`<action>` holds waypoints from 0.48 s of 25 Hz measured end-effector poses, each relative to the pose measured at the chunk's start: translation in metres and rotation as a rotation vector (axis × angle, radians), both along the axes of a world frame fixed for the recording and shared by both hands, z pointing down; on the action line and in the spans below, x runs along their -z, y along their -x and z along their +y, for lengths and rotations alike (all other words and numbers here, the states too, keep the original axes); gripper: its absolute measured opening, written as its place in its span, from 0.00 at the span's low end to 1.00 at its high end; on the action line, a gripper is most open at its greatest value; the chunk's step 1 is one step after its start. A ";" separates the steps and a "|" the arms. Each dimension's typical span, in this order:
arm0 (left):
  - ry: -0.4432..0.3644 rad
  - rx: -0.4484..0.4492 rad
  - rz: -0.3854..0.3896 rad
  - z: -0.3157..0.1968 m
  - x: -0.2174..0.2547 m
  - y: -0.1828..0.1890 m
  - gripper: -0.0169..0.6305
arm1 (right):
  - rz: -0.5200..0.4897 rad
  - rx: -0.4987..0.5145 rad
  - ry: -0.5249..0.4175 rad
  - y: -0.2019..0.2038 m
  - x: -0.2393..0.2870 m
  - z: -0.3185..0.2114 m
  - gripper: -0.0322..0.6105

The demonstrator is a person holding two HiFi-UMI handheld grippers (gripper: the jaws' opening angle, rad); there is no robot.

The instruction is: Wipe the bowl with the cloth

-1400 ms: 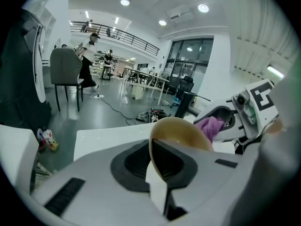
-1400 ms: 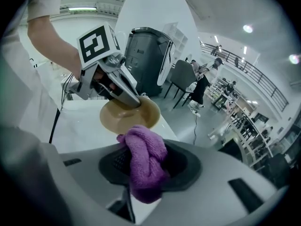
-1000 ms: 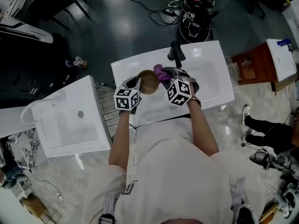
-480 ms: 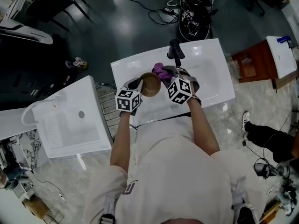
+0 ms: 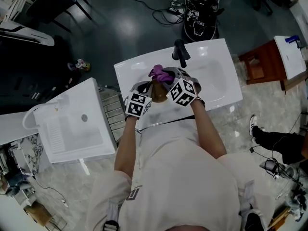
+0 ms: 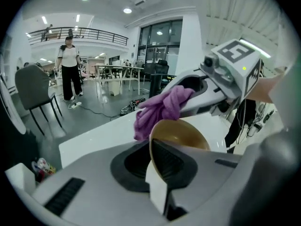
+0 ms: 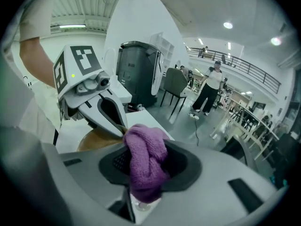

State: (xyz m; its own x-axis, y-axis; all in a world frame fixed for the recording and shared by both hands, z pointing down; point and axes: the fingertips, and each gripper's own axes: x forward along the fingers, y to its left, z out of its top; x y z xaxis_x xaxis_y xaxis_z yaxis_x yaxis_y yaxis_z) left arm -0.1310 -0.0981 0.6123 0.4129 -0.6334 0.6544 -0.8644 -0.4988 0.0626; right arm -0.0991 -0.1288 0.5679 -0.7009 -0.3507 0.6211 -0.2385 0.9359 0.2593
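A white rectangular washbasin (image 5: 216,83) with a black tap (image 5: 180,53) is seen from above, and the work is carried out over it, toward its left side. The left gripper (image 6: 159,171) is clamped narrow on the near rim of a round tan bowl (image 6: 181,135). The bowl is held in the air above the basin, in front of the tap, and tipped so that its mouth is turned toward the other tool. The right gripper (image 7: 141,173) is closed on a bunched purple knitted cloth (image 7: 143,157), which is pinched between the pads with a loose fold left standing proud. The cloth is set at the bowl's far rim and appears to be touching it.

The step in hand is judged to be the wiping itself. It is best done with the bowl held firm by its rim and rolled slowly, so that fresh surface is presented. The free fold of cloth, not the hard jaw tips, should be pressed against the inner wall and swept round. Pressure is best kept light, since a grip on one edge alone can be levered loose.
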 end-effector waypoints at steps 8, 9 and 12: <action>-0.002 -0.013 -0.087 -0.009 -0.005 0.000 0.05 | -0.037 0.031 0.035 0.006 0.004 0.006 0.24; 0.003 -0.015 -0.098 -0.010 -0.006 0.001 0.05 | -0.065 0.016 0.048 0.005 0.007 0.004 0.24; 0.030 0.002 -0.093 -0.019 -0.012 0.006 0.05 | -0.135 -0.023 0.092 -0.001 0.016 0.003 0.24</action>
State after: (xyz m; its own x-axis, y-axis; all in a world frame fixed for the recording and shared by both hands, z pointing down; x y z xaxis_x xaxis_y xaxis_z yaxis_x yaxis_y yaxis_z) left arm -0.1367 -0.1175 0.6241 0.3477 -0.6140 0.7085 -0.8683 -0.4960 -0.0037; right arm -0.0981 -0.1262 0.5519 -0.7729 -0.3132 0.5519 -0.2866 0.9482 0.1367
